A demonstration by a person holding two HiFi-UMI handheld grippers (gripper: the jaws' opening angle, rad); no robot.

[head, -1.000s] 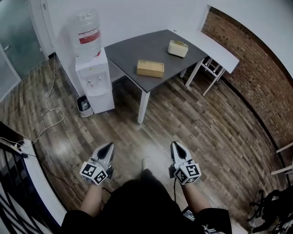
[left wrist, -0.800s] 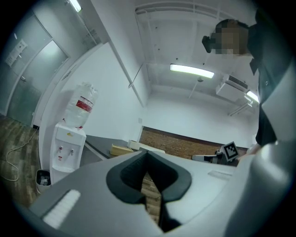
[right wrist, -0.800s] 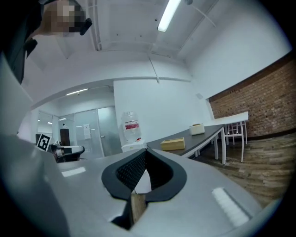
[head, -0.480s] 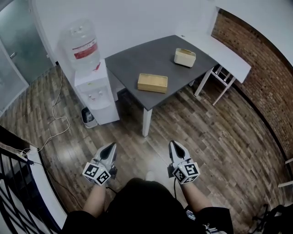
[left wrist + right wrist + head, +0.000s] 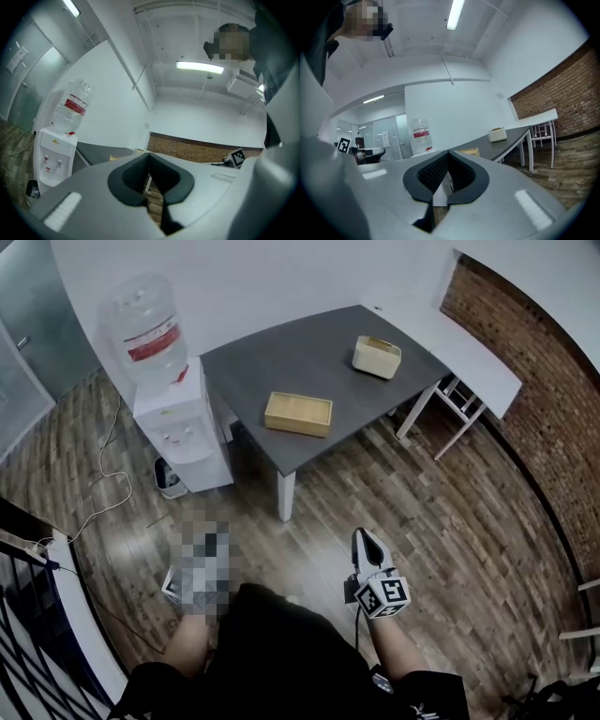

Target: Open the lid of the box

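A flat tan wooden box [image 5: 298,414] lies with its lid down near the front edge of the dark grey table [image 5: 272,357]. A cream box [image 5: 377,356] sits further back on the right. Both show small in the right gripper view, the wooden box [image 5: 468,152] and the cream box [image 5: 497,134]. My right gripper [image 5: 364,534] hangs over the wood floor well short of the table, shut and empty. The left gripper [image 5: 149,155] points level towards the table with its tips together and nothing between them. In the head view a mosaic patch hides it.
A white water dispenser [image 5: 173,413] with a big bottle stands against the table's left side. A cable [image 5: 112,484] trails over the floor on the left. A white bench [image 5: 450,348] and a brick wall [image 5: 544,399] lie to the right. A black railing [image 5: 28,634] runs at lower left.
The person has stepped towards the table, so the table and dispenser sit nearer and lower in the head view. Both grippers travelled along, still shut. A mosaic patch now covers the left one.
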